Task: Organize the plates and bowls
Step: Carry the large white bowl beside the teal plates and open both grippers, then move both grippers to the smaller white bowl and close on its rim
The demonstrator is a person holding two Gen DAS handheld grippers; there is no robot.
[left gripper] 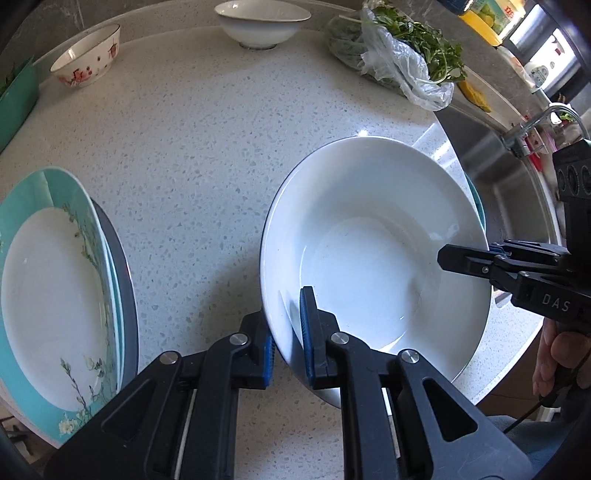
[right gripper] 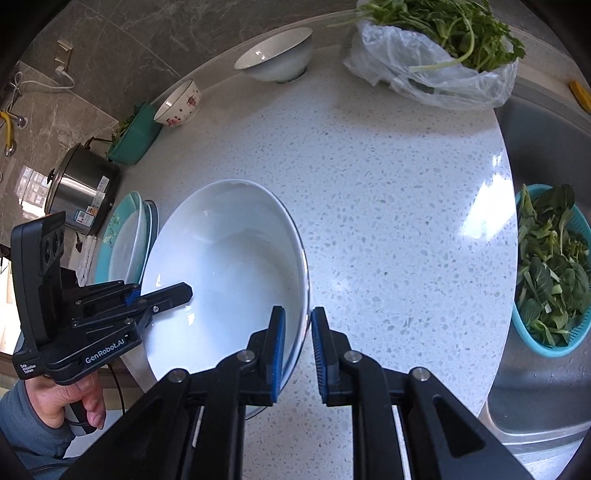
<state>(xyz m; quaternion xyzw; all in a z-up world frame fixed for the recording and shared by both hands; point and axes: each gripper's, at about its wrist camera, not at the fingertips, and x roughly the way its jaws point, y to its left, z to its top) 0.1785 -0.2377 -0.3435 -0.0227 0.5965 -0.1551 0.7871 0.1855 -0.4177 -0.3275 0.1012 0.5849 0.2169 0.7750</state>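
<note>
A large white deep plate (left gripper: pixel 373 254) is held above the speckled counter (left gripper: pixel 207 155). My left gripper (left gripper: pixel 288 328) is shut on its near-left rim. My right gripper (right gripper: pixel 297 339) straddles the opposite rim (right gripper: pixel 301 295), its jaws close around it with a small gap on the right side; it shows in the left wrist view (left gripper: pixel 465 258) too. A stack of teal-rimmed floral plates (left gripper: pixel 55 295) lies at the left, also in the right wrist view (right gripper: pixel 125 240). A white bowl (left gripper: pixel 262 22) and a red-patterned bowl (left gripper: pixel 88 55) stand at the back.
A plastic bag of greens (left gripper: pixel 402 55) lies at the back right. A steel sink (right gripper: pixel 546 147) holds a teal colander of leaves (right gripper: pixel 550 273). A steel cooker pot (right gripper: pixel 81 188) and a teal container (right gripper: pixel 136 133) stand at the left.
</note>
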